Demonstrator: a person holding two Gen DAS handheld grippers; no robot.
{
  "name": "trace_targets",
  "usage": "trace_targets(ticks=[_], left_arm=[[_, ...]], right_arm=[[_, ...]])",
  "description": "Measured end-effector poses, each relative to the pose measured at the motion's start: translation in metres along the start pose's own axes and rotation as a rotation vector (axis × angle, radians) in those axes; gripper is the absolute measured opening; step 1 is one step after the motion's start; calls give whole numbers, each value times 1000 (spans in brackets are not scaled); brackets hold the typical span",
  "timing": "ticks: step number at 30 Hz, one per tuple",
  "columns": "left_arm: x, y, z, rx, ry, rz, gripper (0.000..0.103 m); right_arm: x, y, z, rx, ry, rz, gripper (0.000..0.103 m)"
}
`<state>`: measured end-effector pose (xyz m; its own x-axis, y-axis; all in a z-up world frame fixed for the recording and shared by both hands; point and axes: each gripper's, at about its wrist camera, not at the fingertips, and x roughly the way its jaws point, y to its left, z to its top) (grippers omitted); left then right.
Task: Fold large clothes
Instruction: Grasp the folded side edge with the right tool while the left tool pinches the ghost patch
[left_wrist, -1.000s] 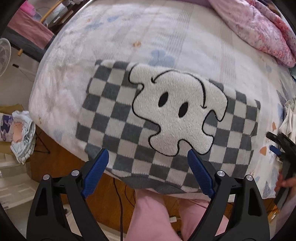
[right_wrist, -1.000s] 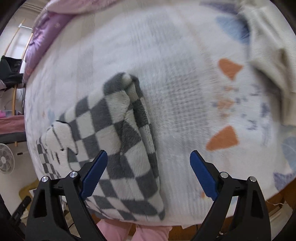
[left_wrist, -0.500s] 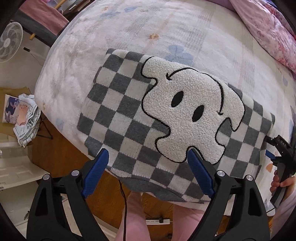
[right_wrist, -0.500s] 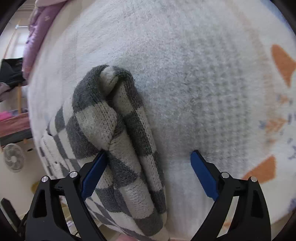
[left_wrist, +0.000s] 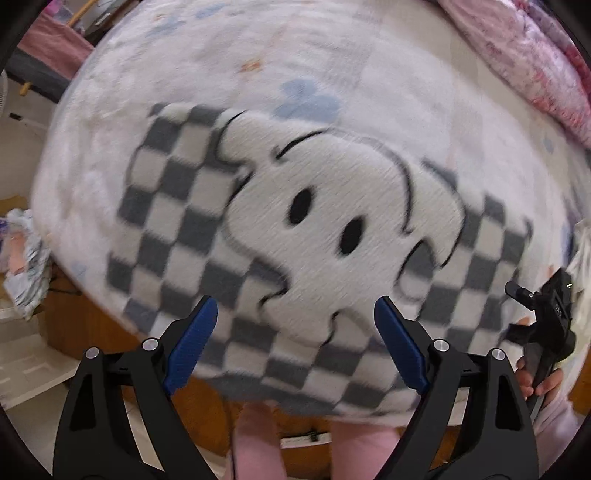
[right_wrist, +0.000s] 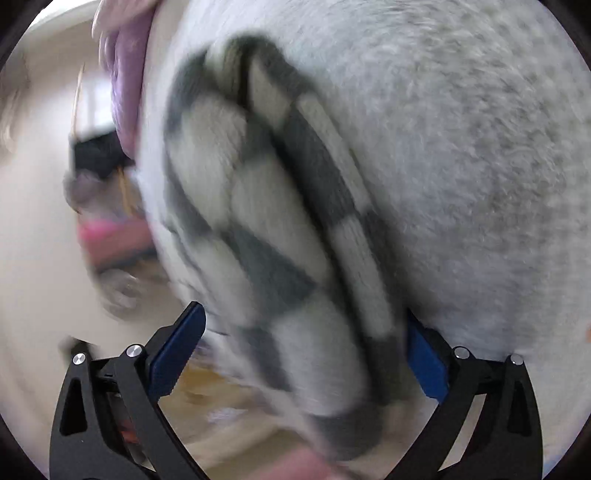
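Motion blur smears the grey-and-white checkered knit sweater with its fluffy white cartoon patch (left_wrist: 325, 236) ahead of the left jaws, so its near hem, between and below the blue pads, cannot be traced against the pale fleece bedspread (left_wrist: 369, 74). Right of those jaws, the other black handheld gripper (left_wrist: 546, 306) shows only its body, its fingers out of sight. In the right wrist view the sweater's folded edge (right_wrist: 280, 236) between the opening jaws is badly blurred and covers part of the right blue pad (right_wrist: 424, 354); whether either pad touches it cannot be told, and the room left of the jaws is unreadable.
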<state>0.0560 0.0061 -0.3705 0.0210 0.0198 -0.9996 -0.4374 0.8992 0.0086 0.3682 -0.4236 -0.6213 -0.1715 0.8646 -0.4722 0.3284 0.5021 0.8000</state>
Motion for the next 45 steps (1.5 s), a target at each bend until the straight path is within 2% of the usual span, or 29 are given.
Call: trace_targets(ticks=[1, 3, 5, 6, 8, 9, 10, 11, 12, 13, 15, 16, 18, 20, 22, 24, 27, 30, 33, 35, 37, 39, 42, 43, 45], left_arm=[[3, -6, 12, 17, -6, -10, 87], [9, -17, 33, 53, -22, 10, 87], [15, -27, 54, 76, -39, 14, 87], [17, -30, 64, 78, -45, 8, 84], [24, -37, 86, 88, -48, -7, 77], [27, -40, 93, 97, -43, -6, 76], [33, -44, 101, 114, -34, 9, 75], [38, -48, 106, 130, -27, 23, 70], [45, -51, 110, 148, -16, 29, 65], [49, -51, 112, 152, -9, 26, 64], [57, -51, 115, 145, 10, 4, 49], [62, -51, 115, 139, 20, -11, 45], [70, -52, 116, 140, 33, 5, 25], [78, -53, 115, 139, 50, 16, 15], [78, -54, 115, 137, 26, -5, 14], [80, -58, 114, 166, 20, 1, 11], [85, -62, 113, 220, 11, 1, 9], [111, -65, 114, 282, 25, 29, 9], [121, -74, 118, 313, 25, 61, 6], [115, -73, 118, 287, 47, 67, 6], [102, -69, 115, 257, 68, 41, 6], [89, -61, 102, 248, 143, -1, 6], [96, -44, 74, 212, 228, -8, 7], [105, -39, 67, 200, 232, 7, 7], [122, -29, 59, 158, 178, -22, 6]], right_arm=[[1, 7, 8, -6, 19, 55, 96], [15, 32, 21, -136, 58, -49, 96], [38, 39, 29, -186, 106, -169, 97], [43, 41, 32, -196, 104, -184, 97], [38, 37, 32, -166, 77, -150, 96], [34, 34, 30, -143, 50, -134, 90], [27, 32, 23, -120, -12, -158, 68], [22, 31, 16, -129, -49, -210, 58], [16, 28, 8, -131, -71, -216, 49], [13, 28, 0, -108, -98, -194, 43], [8, 27, -14, -25, -159, -148, 41], [7, 28, -16, -18, -173, -149, 41], [13, 33, -18, -9, -204, -194, 41], [23, 32, -19, 21, -215, -213, 43], [26, 34, -18, 37, -222, -215, 46], [34, 43, -14, 15, -227, -263, 52], [43, 46, -24, -6, -233, -295, 56], [39, 43, -20, -6, -236, -296, 59], [33, 40, -16, -3, -232, -293, 60], [25, 38, -16, 9, -226, -297, 60], [16, 32, -19, 28, -224, -294, 61], [13, 29, -19, 52, -221, -290, 62], [11, 25, -17, 64, -223, -284, 64], [11, 24, -16, 63, -227, -278, 65], [12, 23, -15, 53, -232, -269, 67]])
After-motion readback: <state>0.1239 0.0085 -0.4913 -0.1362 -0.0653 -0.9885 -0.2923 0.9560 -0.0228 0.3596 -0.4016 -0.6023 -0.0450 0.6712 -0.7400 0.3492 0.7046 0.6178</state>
